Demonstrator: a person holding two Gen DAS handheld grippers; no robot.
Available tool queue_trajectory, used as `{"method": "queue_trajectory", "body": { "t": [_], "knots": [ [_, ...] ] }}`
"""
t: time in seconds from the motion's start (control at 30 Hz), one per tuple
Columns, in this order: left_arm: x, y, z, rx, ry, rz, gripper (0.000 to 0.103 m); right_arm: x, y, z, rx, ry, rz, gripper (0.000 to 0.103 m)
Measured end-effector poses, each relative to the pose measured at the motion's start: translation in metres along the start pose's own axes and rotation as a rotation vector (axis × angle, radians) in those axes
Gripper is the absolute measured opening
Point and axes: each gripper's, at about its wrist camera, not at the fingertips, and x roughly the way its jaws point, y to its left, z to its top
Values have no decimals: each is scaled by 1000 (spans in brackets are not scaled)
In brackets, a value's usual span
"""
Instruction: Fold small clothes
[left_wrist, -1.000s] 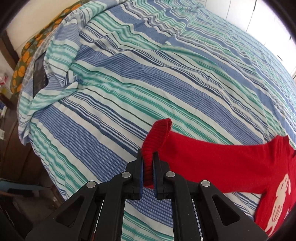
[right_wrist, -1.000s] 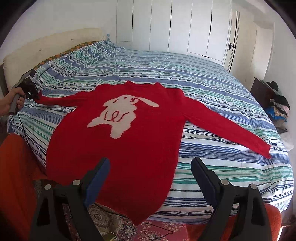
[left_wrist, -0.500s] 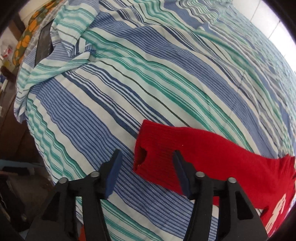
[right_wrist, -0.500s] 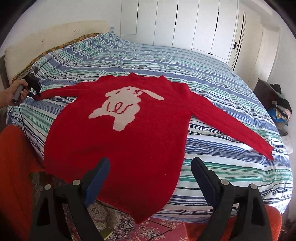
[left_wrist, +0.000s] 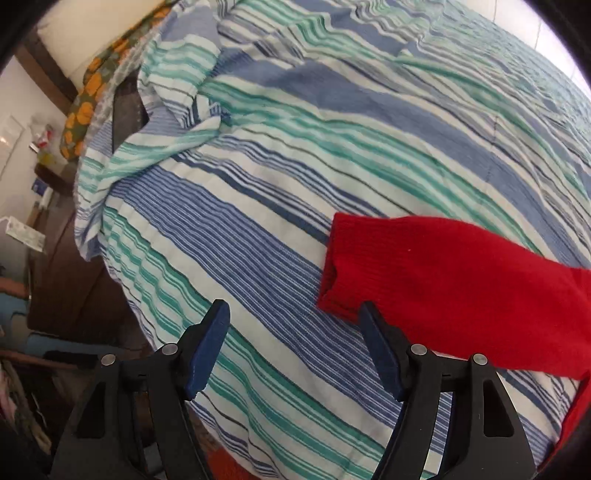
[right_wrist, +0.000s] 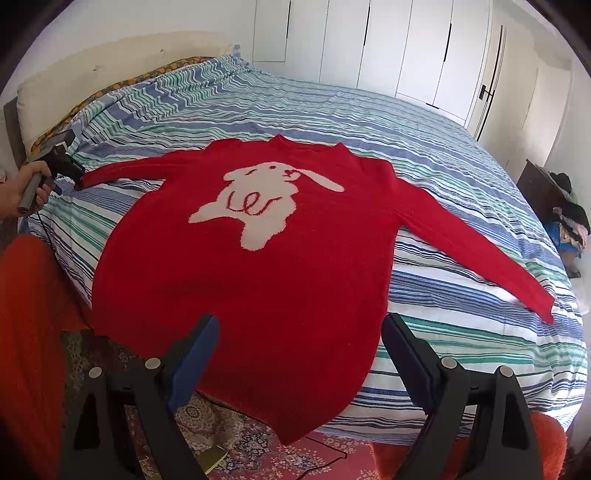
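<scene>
A red sweater (right_wrist: 258, 280) with a white rabbit on the chest lies flat, face up, on the striped bed, both sleeves spread out. Its hem hangs over the near bed edge. My left gripper (left_wrist: 293, 328) is open and empty just short of the left sleeve cuff (left_wrist: 343, 266), which lies flat on the cover. That gripper also shows in the right wrist view (right_wrist: 64, 168), held by a hand at the cuff. My right gripper (right_wrist: 299, 338) is open and empty above the sweater's lower part.
The striped bed cover (right_wrist: 406, 122) is rumpled near the pillow end (left_wrist: 177, 122). A patterned rug (right_wrist: 229, 428) lies below the bed's near edge. A dark nightstand with clothes (right_wrist: 554, 199) stands at the right. White wardrobe doors (right_wrist: 388, 44) line the far wall.
My left gripper let go of the sleeve cuff, opened wide and drew back a little. The cuff now lies flat on the bed. My right gripper stayed open and moved slightly closer.
</scene>
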Motion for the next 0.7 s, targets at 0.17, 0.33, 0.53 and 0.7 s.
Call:
{"method": "queue_trajectory", "body": {
  "t": [0.17,0.33,0.53,0.7],
  "knots": [
    [-53,-64,1,153,-118,-245,82,8,1,1,-4,26,10,89],
    [-27,-143,-11,303,-54,-243,89,9,7,1,-19,26,26,89],
    [-6,-135,-31,329,23,-201,87,4,-7,-2,37,11,17,89],
    [-52,-145,-13,347,-87,-288,90,12,-15,-1,72,26,29,89]
  ]
}}
